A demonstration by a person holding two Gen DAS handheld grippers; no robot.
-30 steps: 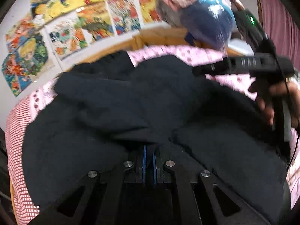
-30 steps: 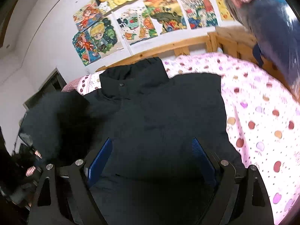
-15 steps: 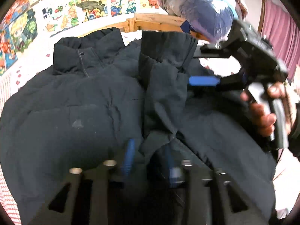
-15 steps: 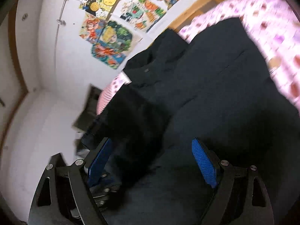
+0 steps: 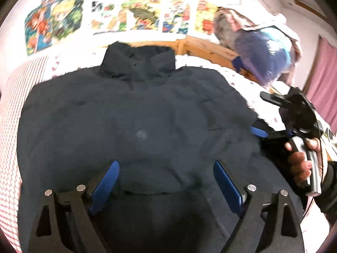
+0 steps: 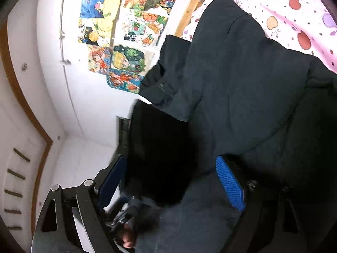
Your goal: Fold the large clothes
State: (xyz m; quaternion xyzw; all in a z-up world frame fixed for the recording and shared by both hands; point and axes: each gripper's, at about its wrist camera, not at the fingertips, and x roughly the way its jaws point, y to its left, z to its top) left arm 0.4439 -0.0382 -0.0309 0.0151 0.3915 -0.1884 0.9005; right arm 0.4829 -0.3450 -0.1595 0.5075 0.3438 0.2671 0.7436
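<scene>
The bed point(image 5: 12, 113), with its pink patterned sheet, carries the dark padded jacket point(image 5: 134, 113) — it lies flat, collar point(image 5: 137, 63) at the far end by the wooden headboard, hem toward the jaws, so its long axis runs straight ahead of the left gripper point(image 5: 166, 181). That gripper hangs over the lower middle of the jacket with its jaws spread wide and nothing between them; a folded flap, probably a sleeve end, lies just ahead of and between the jaws.

The right gripper point(image 5: 273, 116) sits off to the right of the left jaws, at the jacket's right edge. Its jaws are spread too, and its lower blue pad point(image 5: 259, 131) looks tucked at or under that edge, though whether it touches the cloth I cannot tell.

By my reading, the next fold turns on that right edge: it lies nearest the right gripper point(image 6: 172, 181), which would carry it leftward across the long axis.

The left wrist view shows the whole jacket and the right hand point(image 5: 303, 164) on its handle. The right wrist view, rolled sideways, shows instead a dark fold of jacket point(image 6: 231, 84) bulking between its open jaws, its collar snap — and the other hand point(image 6: 128, 237) low beneath.
</scene>
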